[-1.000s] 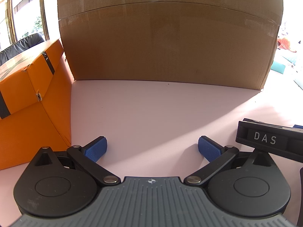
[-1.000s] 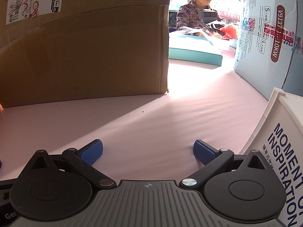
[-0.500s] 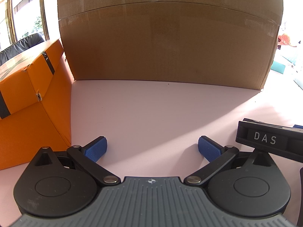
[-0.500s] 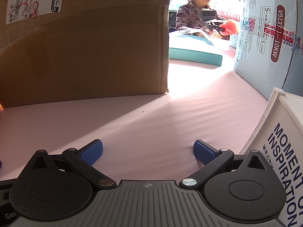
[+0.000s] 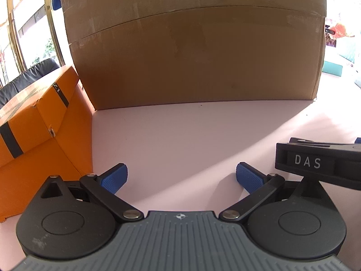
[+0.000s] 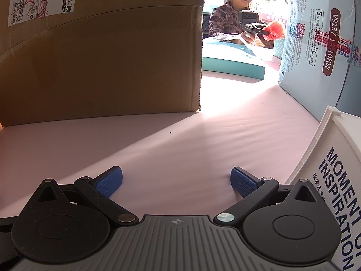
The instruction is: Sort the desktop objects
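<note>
My left gripper (image 5: 181,178) rests low over the pink tabletop (image 5: 191,135), open, with nothing between its blue pads (image 5: 114,178). To its right, the black body marked "DAS" (image 5: 315,162) is the other gripper. In the right wrist view my right gripper (image 6: 176,181) is also open and empty above the pink surface (image 6: 180,140). A white container printed "MOMENT OF INSPIRATION" (image 6: 338,180) stands just right of the right finger. An orange box (image 5: 38,131) sits close to the left finger of the left gripper.
A large brown cardboard box (image 5: 191,45) walls off the back of the table, its right corner (image 6: 198,67) showing in the right view. A pale blue package (image 6: 320,45) stands back right. A teal pad (image 6: 232,61) and a person holding a gripper with a red object (image 6: 274,30) are beyond.
Both grippers stay where they were, open. Only the person in the background has shifted the hand-held gripper and red object slightly.
</note>
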Tool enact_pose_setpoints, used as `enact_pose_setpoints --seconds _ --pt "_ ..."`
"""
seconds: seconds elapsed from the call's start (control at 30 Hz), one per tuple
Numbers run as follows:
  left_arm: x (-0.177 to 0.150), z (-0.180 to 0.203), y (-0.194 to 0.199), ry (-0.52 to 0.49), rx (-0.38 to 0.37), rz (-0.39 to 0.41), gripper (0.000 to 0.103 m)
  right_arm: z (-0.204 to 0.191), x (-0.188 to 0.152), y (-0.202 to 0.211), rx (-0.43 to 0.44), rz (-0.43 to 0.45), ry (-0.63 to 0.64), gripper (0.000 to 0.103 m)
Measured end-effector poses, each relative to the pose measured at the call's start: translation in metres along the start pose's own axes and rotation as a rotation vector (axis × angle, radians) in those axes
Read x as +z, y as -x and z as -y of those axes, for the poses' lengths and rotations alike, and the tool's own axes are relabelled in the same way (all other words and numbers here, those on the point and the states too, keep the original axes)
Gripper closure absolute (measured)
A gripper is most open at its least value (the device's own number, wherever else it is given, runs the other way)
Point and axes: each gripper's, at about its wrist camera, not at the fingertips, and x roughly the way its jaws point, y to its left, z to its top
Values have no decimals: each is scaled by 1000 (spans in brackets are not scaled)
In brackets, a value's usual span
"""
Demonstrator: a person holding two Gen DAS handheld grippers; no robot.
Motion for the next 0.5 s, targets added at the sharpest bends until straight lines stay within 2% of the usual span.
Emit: enact_pose_setpoints --seconds 0.2,0.5 --pt "2 -13 -5 75 -59 -31 0 1 0 0 8 3 -11 0" --pt "1 -4 -1 43 -24 -16 0 -2 0 0 -2 0 3 0"
